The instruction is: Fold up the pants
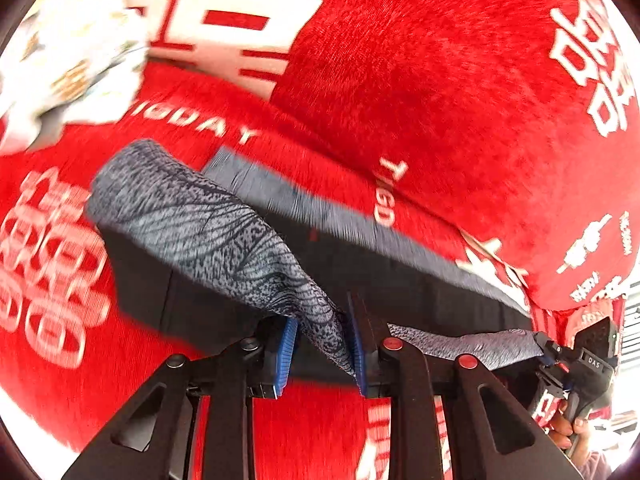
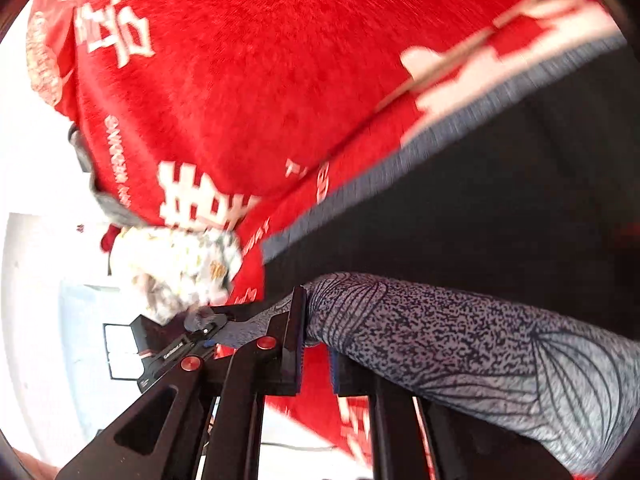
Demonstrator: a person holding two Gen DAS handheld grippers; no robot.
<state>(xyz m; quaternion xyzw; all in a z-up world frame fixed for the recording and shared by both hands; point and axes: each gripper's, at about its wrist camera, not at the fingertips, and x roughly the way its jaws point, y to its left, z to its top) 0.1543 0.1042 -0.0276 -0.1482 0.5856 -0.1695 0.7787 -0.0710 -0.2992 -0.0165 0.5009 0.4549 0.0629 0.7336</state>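
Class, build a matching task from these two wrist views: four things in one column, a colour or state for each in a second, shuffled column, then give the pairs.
1 pants
2 blanket
3 left claw
4 claw pads

A blue
B red with white characters
C shut on the pants
D dark, with a grey patterned band

Pairs: 1-D, 2-B, 3-C, 4-A

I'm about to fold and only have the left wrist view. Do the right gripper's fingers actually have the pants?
Observer: Yes. The right gripper is shut on the pants, pinching their patterned grey band.
Operator: Where does the band run from there?
Observer: It drapes toward the picture's right, widening, in front of the black fabric.
Operator: Anything to the other side?
Observer: The red blanket ends there, and a pale floor shows beyond its edge.
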